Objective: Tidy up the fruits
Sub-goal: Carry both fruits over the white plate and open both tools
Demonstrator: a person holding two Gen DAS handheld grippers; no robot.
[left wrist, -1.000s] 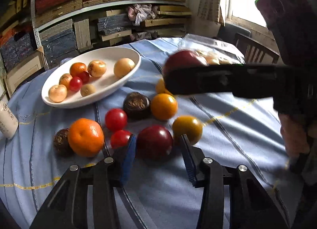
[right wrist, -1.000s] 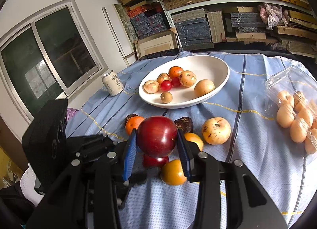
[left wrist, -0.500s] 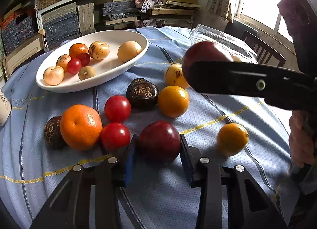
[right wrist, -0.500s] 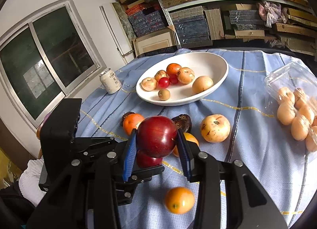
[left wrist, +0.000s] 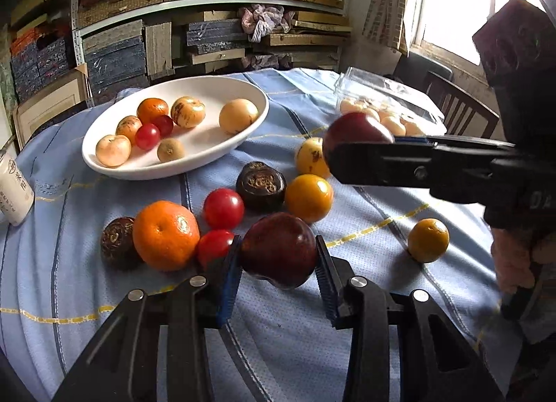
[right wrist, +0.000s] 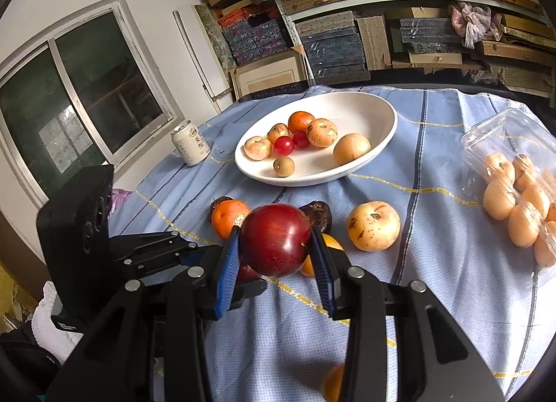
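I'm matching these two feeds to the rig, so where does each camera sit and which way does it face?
Left wrist: sits on the left tool, looking down its fingers over the table to the white bowl; its pads clamp a dark red plum; a hand shows at right.
Right wrist: sits on the right tool, facing the shelves; it holds a red apple above the cloth.
Shared: the bowl, the clear box, the can, and each sees the other tool.
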